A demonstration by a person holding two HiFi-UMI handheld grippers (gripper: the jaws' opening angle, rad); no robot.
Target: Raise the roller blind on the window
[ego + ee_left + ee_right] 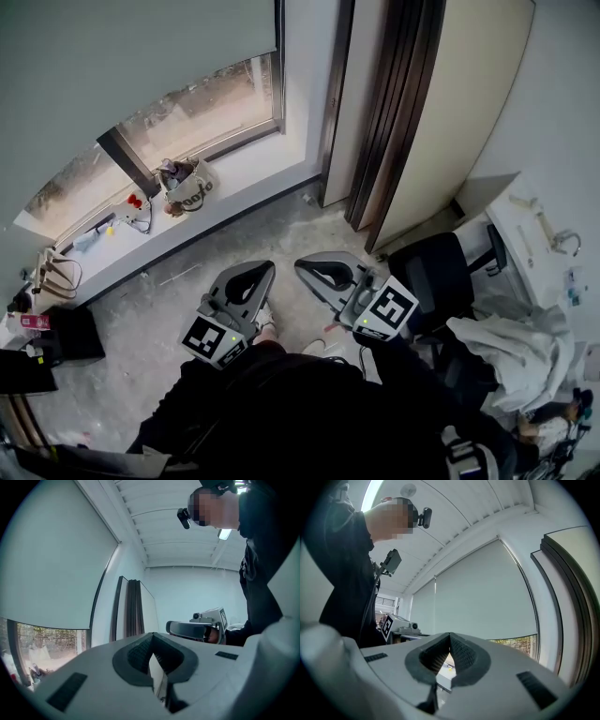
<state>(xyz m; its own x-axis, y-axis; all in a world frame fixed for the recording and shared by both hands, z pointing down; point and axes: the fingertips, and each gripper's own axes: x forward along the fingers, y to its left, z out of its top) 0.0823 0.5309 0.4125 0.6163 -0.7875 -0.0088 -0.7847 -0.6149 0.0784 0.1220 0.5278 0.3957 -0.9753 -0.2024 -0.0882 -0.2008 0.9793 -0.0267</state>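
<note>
The pale grey roller blind [122, 56] hangs over most of the window and leaves a strip of glass [202, 108] bare below its hem. In the left gripper view the blind [51, 564] fills the left side, and in the right gripper view the blind [483, 597] spans the middle. My left gripper [263, 270] and right gripper [304, 266] are held low near the person's body, pointing towards the window and well short of it. Both are shut with nothing between the jaws, as the left gripper [151, 635] and right gripper [449, 634] show close up. No pull cord is visible.
A printed bag [186, 187] and small items stand on the white sill [253, 164]. Dark sliding panels [394, 103] stand right of the window. A black chair [441, 272] and white cloth [511, 347] are at the right. A tote bag [56, 272] and dark boxes sit at the left.
</note>
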